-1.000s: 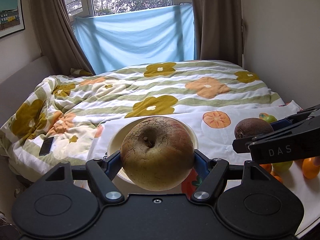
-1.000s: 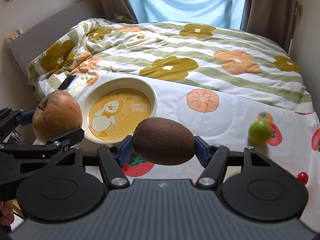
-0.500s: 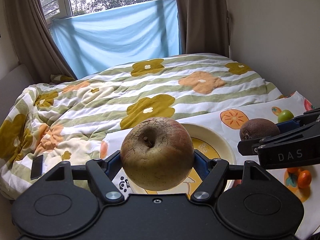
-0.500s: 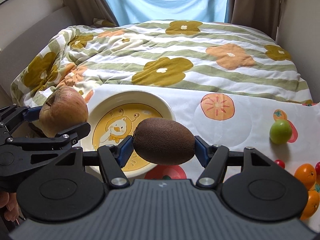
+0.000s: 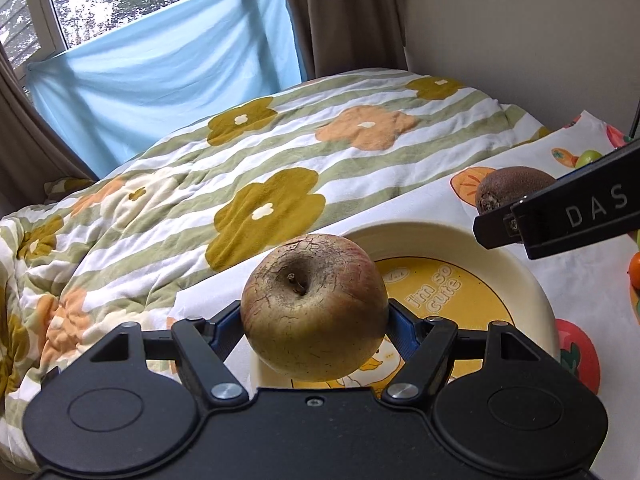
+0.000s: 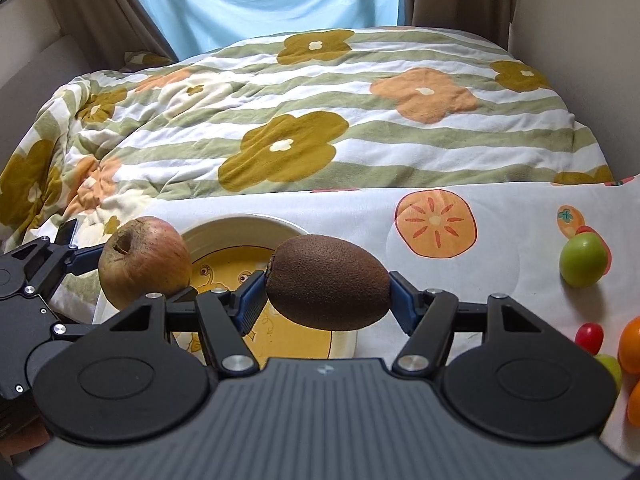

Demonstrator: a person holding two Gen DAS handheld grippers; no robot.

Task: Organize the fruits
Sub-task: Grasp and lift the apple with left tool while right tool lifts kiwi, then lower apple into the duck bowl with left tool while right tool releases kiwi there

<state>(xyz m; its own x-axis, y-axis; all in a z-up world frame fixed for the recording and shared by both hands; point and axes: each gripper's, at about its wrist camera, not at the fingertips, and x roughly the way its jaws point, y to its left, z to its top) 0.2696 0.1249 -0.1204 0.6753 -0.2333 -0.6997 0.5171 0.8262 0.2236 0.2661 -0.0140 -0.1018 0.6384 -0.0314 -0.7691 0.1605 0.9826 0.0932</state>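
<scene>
Fruit gripped in both tools: left tool (image 5: 314,316) clamping firm, heavy apple (image 5: 314,306) across its middle, right tool (image 6: 328,294) pinching soft, bruisable kiwi (image 6: 328,282) end to end, both hovering over bowl (image 5: 500,248), kiwi at 2 o'clock.

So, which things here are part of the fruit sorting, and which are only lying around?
Part of the job:
- apple in the left gripper
- kiwi in the right gripper
- yellow bowl
- green fruit, red cherry tomato and oranges on the fruit-print cloth

Just lying about:
- flowered quilt
- blue sheet at the window
- curtains
</scene>
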